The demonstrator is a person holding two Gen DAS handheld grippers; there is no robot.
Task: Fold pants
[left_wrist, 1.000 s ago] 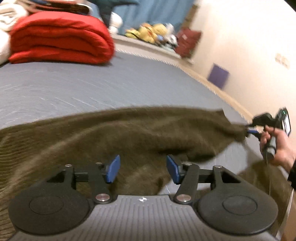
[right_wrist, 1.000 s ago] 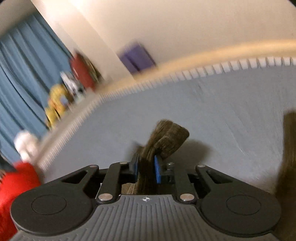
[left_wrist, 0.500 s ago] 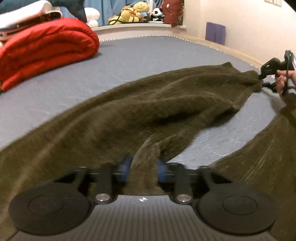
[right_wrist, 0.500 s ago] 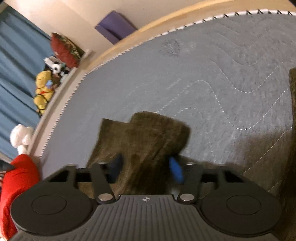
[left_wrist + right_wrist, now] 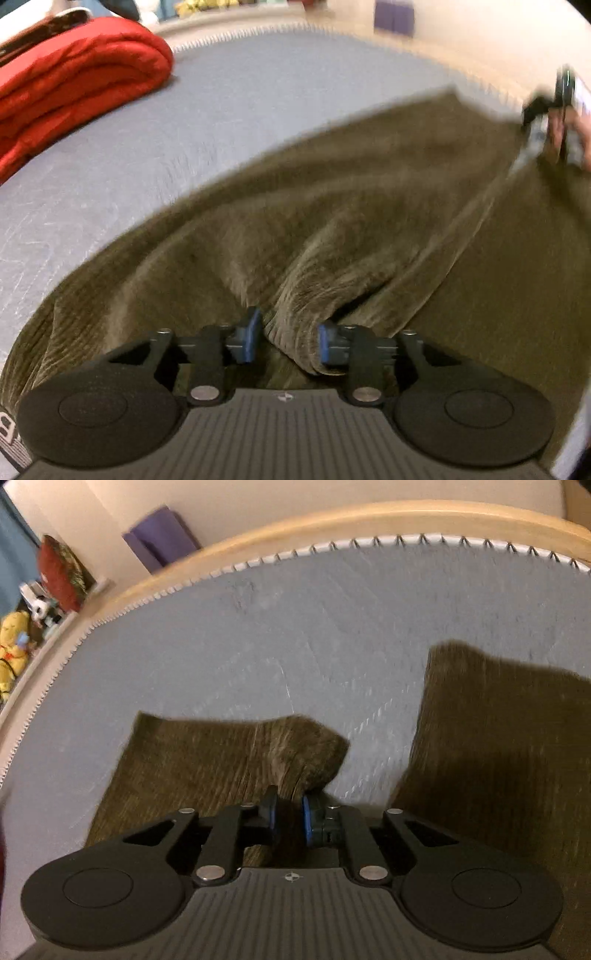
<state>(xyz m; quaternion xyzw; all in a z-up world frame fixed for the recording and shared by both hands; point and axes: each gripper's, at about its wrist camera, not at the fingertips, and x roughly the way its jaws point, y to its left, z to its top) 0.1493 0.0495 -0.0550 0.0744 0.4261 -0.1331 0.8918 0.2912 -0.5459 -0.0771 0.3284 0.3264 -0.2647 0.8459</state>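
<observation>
While each hand-held gripper pinches a pants edge, bare mattress lies beyond.

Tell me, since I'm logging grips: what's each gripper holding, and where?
Left gripper pinches a bunched ridge of the pants; right gripper grips one leg's end.

Spread across the grey quilted mattress, olive-brown corduroy pants, one leg end left of the other in the right wrist view. Far left on the mattress, a folded red quilt. Behind the bed edge, a ledge with yellow plush toys; against the wall, a purple flat board.
</observation>
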